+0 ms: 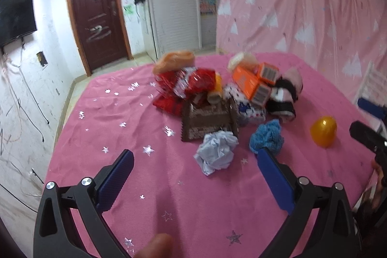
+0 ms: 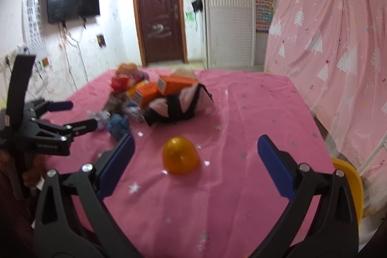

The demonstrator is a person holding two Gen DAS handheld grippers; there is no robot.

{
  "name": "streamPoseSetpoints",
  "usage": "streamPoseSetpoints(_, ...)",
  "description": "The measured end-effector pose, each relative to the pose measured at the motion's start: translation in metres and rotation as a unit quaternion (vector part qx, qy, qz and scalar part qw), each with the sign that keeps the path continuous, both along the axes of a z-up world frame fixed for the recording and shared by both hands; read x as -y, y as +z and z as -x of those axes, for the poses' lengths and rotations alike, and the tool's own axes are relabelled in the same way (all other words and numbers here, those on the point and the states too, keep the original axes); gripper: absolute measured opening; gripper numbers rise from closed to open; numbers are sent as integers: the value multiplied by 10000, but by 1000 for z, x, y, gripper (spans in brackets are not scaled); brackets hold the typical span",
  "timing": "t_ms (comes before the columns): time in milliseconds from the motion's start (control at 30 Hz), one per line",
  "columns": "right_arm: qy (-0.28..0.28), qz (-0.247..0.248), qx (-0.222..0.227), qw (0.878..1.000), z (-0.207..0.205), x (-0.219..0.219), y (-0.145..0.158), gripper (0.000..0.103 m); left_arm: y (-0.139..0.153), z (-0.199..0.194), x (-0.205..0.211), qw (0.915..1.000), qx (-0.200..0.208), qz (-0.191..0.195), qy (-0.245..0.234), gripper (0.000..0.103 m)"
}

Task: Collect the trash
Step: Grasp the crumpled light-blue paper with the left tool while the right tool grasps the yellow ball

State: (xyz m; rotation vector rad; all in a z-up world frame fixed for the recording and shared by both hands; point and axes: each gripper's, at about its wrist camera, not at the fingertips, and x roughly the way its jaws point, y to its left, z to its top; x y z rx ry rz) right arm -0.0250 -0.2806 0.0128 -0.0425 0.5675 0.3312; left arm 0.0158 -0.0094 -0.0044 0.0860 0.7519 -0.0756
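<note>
A pile of items lies on the pink star-print cloth (image 1: 145, 180): a crumpled pale paper ball (image 1: 215, 152), a brown wrapper (image 1: 208, 121), red foil bags (image 1: 186, 86), orange boxes (image 1: 254, 80), a blue knit scrubber (image 1: 266, 137), pink-and-black fabric (image 1: 287, 93) and a yellow plastic egg half (image 1: 323, 131). My left gripper (image 1: 196, 158) is open and empty, with the paper ball just ahead between its fingers. My right gripper (image 2: 196, 144) is open and empty, with the yellow egg half (image 2: 180, 155) between its fingers. The left gripper (image 2: 72, 116) also shows at the left of the right wrist view.
A pink tree-print curtain (image 2: 338, 52) hangs along the cloth's right side. A yellow object (image 2: 350, 185) sits at the right edge. A brown door (image 2: 160, 16), a wall TV (image 2: 72, 0) and white wardrobes (image 2: 229, 16) stand beyond the far edge.
</note>
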Motion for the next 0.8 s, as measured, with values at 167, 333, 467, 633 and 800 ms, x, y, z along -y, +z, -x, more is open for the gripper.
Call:
streamPoseSetpoints(167,69,-38,-370,9993,-6,5,2,97,2,-18,-1,9980,-618,109,85,75)
streamPoseSetpoints(333,180,-45,-787,9967,-13,1,-10,97,-8,-28,0,9946,-1013,115,169,53)
streamPoseSetpoints(467,283,-16,-918,9954,-17,-8,-16,94,-8,-24,-2,9953,-942,113,205,41)
streamPoseSetpoints(633,281,118,-1071,9938,-24,-17,-22,69,-10,-19,-1,9964,-797,111,279,25)
streamPoseSetpoints(800,173,275,-997,9945,-24,-18,-24,41,-6,-11,-3,9971,-711,178,220,24)
